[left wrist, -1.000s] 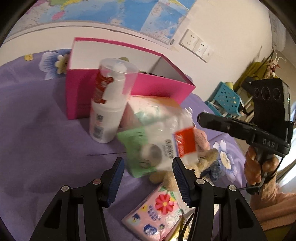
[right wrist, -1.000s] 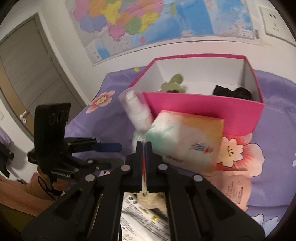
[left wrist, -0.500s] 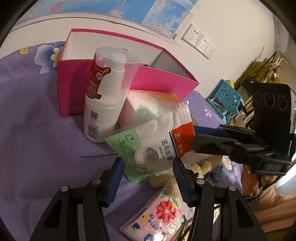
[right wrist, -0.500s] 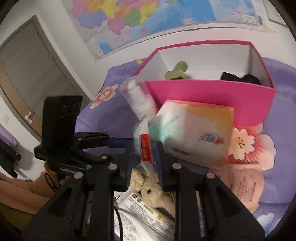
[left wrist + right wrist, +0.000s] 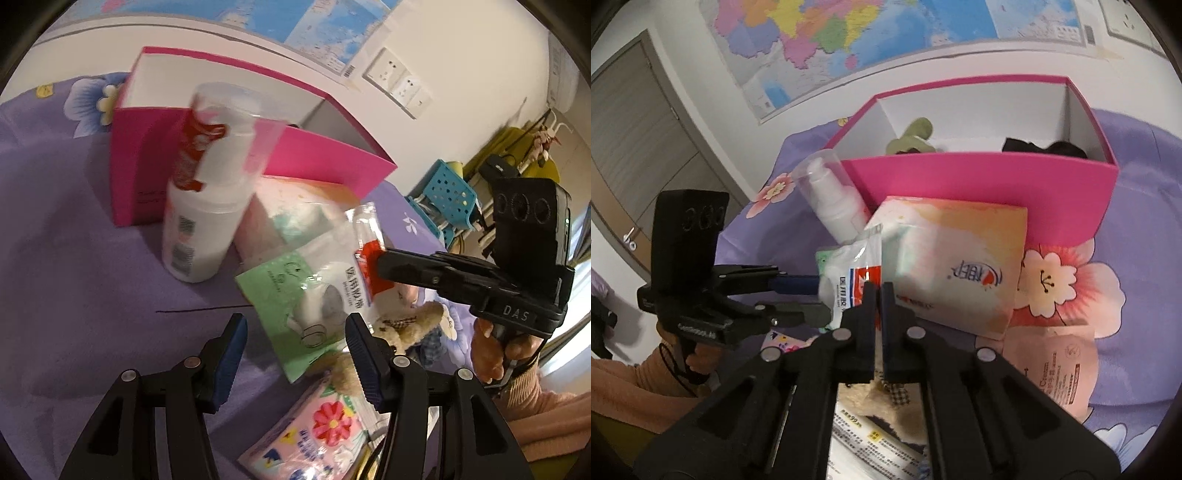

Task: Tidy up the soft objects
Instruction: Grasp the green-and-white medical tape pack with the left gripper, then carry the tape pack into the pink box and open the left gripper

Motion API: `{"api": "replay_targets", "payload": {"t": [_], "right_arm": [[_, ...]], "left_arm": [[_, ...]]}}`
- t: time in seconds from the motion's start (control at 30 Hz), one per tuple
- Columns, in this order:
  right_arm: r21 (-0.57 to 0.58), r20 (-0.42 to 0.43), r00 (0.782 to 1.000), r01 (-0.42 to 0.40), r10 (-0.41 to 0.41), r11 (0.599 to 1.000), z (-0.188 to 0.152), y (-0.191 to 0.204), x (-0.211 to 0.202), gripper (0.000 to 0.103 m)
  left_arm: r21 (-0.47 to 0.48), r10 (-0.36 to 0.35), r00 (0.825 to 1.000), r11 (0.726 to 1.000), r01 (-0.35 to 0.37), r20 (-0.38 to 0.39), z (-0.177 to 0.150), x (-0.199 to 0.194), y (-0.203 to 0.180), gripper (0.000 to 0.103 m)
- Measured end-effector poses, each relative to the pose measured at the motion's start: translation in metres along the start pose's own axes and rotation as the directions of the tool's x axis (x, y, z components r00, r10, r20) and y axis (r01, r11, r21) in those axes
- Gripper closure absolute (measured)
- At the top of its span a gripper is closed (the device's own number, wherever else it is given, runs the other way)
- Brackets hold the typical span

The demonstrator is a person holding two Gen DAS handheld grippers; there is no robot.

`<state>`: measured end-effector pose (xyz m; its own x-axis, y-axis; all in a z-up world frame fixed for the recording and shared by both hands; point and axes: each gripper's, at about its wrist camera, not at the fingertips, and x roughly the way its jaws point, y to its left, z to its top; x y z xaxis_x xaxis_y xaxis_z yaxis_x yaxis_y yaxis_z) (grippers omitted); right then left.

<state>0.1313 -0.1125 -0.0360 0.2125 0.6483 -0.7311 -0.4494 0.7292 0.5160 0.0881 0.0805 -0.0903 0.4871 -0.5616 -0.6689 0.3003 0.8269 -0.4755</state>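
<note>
While the left wrist view looks over a purple flowered bedsheet (image 5: 55,258):
Left gripper (image 5: 293,339): fingers spread apart, holding nothing.
Medical mask packet (image 5: 314,291): green and clear, raised just beyond those fingers — its red corner pinched by the right gripper (image 5: 380,264).
Pink box (image 5: 314,158): behind a white pump bottle (image 5: 207,218).
Teddy bear (image 5: 406,328): under the packet.

Right wrist view:
Right gripper (image 5: 878,291): fingers closed on the medical mask packet (image 5: 849,273).
Tissue pack (image 5: 956,266): touching the pink box (image 5: 979,192) — a green plush (image 5: 910,138) inside.
</note>
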Motion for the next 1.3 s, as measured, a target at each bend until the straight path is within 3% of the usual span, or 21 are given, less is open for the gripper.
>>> {"api": "replay_targets", "payload": {"t": [0.13, 0.23, 0.5, 0.8, 1.3], "right_arm": [[0.007, 0.012, 1.0, 0.005, -0.005, 1.0, 0.0, -0.001, -0.004, 0.1], [0.021, 0.029, 1.0, -0.009, 0.008, 1.0, 0.002, -0.003, -0.012, 0.1], [0.013, 0.103, 0.995, -0.008, 0.007, 1.0, 0.013, -0.001, -0.046, 0.1], [0.011, 0.195, 0.98, 0.037, -0.038, 0.999, 0.045, -0.011, -0.079, 0.099], [0.084, 0.235, 0.967, 0.081, -0.099, 0.993, 0.093, -0.054, -0.078, 0.099]], "left_arm": [[0.041, 0.022, 1.0, 0.999, -0.023, 0.018, 0.0, -0.007, -0.012, 0.065], [0.054, 0.018, 0.999, 0.998, -0.02, 0.044, 0.003, -0.02, -0.018, 0.07], [0.147, 0.036, 0.994, 0.988, -0.051, 0.1, 0.021, -0.042, -0.052, 0.07], [0.243, 0.072, 0.988, 0.964, -0.104, 0.136, 0.068, -0.042, -0.091, 0.07], [0.251, 0.177, 0.974, 0.945, -0.208, 0.142, 0.14, -0.009, -0.104, 0.07]]}}
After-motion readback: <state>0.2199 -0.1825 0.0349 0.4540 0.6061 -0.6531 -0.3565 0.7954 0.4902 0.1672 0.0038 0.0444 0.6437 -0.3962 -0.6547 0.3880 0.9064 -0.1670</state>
